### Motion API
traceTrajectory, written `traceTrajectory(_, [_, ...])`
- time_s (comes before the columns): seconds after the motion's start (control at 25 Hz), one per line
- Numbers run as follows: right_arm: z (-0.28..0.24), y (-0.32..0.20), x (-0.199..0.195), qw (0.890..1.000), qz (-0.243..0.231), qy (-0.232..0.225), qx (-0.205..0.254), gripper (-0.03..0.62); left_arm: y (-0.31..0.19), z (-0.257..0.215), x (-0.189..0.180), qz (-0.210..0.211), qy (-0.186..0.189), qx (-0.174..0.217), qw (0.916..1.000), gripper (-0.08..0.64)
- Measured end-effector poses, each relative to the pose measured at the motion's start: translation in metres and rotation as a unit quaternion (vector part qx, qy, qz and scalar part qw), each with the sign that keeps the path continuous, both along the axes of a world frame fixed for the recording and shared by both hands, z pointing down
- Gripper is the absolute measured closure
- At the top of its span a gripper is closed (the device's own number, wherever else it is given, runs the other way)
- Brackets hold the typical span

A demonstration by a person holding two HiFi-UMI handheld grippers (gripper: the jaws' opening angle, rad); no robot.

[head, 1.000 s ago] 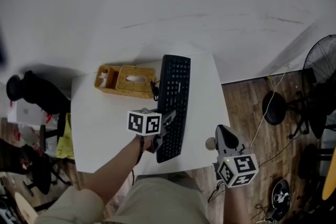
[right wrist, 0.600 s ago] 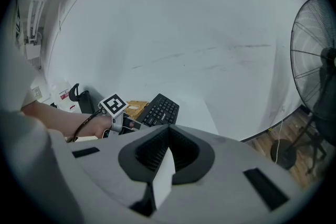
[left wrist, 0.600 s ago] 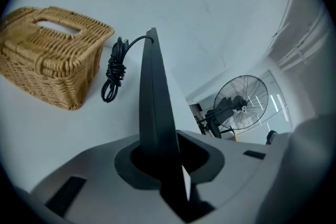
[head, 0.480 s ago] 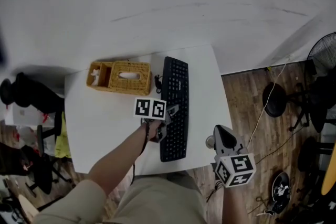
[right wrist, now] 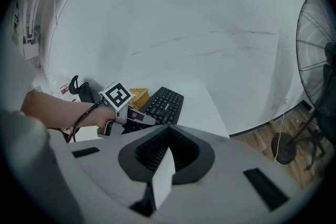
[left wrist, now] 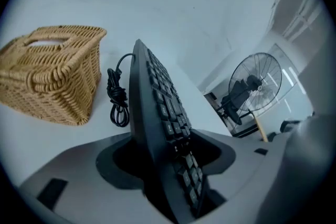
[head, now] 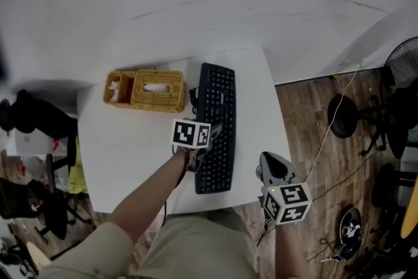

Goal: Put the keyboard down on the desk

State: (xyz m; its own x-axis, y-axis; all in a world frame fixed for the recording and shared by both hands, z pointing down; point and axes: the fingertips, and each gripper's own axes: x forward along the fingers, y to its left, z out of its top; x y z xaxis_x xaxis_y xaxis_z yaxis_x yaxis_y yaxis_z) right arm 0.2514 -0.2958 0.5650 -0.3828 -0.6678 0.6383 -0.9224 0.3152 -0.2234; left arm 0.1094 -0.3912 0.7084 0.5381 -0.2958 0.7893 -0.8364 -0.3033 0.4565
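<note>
The black keyboard (head: 215,127) lies lengthwise on the white desk (head: 124,153), keys up in the head view. My left gripper (head: 208,142) is at its left long edge near the front. In the left gripper view the keyboard (left wrist: 157,92) runs between the jaws of the left gripper (left wrist: 167,157). The jaws have just been opening, and dark gaps show on both sides of the keyboard. Whether its near end rests on the desk I cannot tell. My right gripper (head: 270,168) hangs off the desk's front right corner, shut and empty, also seen as the right gripper (right wrist: 163,165).
A wicker tissue basket (head: 144,89) stands at the desk's back left, and the keyboard's coiled cable (left wrist: 118,97) lies between the two. A standing fan (head: 405,62), a stool (head: 343,117) and wooden floor lie to the right. A black bag (head: 32,115) sits left of the desk.
The left hand has come down with the keyboard, which now sits lower and straighter on the desk. The right gripper has sunk a little by the desk's front right corner.
</note>
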Motion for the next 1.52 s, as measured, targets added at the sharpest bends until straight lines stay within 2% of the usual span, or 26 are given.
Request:
traceTrajectory(0.2, [0.01, 0.003, -0.002, 1.0, -0.005, 0.004, -0.012, 0.568, 0.0, 0.009, -0.009, 0.053, -0.092, 0.038, 0.9935, 0.206])
traceTrajectory(0.32, [0.01, 0.005, 0.0, 1.0, -0.005, 0.004, -0.013, 0.568, 0.002, 0.009, -0.011, 0.079, -0.145, 0.066, 0.9841, 0.193])
traceTrajectory(0.4, [0.01, 0.004, 0.0, 1.0, -0.003, 0.001, -0.013, 0.568, 0.002, 0.008, -0.009, 0.094, -0.159, 0.084, 0.9792, 0.193])
traceTrajectory(0.76, [-0.008, -0.003, -0.001, 1.0, -0.003, -0.002, 0.008, 0.568, 0.007, -0.018, -0.016, 0.094, -0.142, 0.11, 0.9794, 0.195])
traceTrajectory(1.04, [-0.063, -0.02, -0.011, 0.997, -0.014, -0.022, 0.075, 0.568, 0.007, -0.079, -0.024, 0.089, -0.108, 0.154, 0.9782, 0.196])
traceTrajectory(1.12, [-0.079, -0.024, -0.014, 0.996, -0.012, -0.037, 0.081, 0.568, 0.004, -0.101, -0.027, 0.085, -0.099, 0.178, 0.9753, 0.204])
traceTrajectory(1.24, [-0.104, -0.03, -0.016, 0.994, -0.01, -0.044, 0.102, 0.568, 0.002, -0.139, -0.034, 0.073, -0.09, 0.226, 0.9673, 0.27])
traceTrajectory(1.36, [-0.134, -0.033, -0.02, 0.99, -0.013, -0.047, 0.133, 0.568, 0.003, -0.174, -0.04, 0.063, -0.079, 0.265, 0.9589, 0.301])
traceTrajectory(1.44, [-0.156, -0.035, -0.022, 0.986, -0.016, -0.044, 0.158, 0.568, 0.004, -0.195, -0.044, 0.055, -0.068, 0.285, 0.9546, 0.349])
traceTrajectory(1.52, [-0.176, -0.033, -0.025, 0.982, -0.02, -0.037, 0.183, 0.568, 0.007, -0.215, -0.048, 0.054, -0.054, 0.301, 0.9505, 0.36])
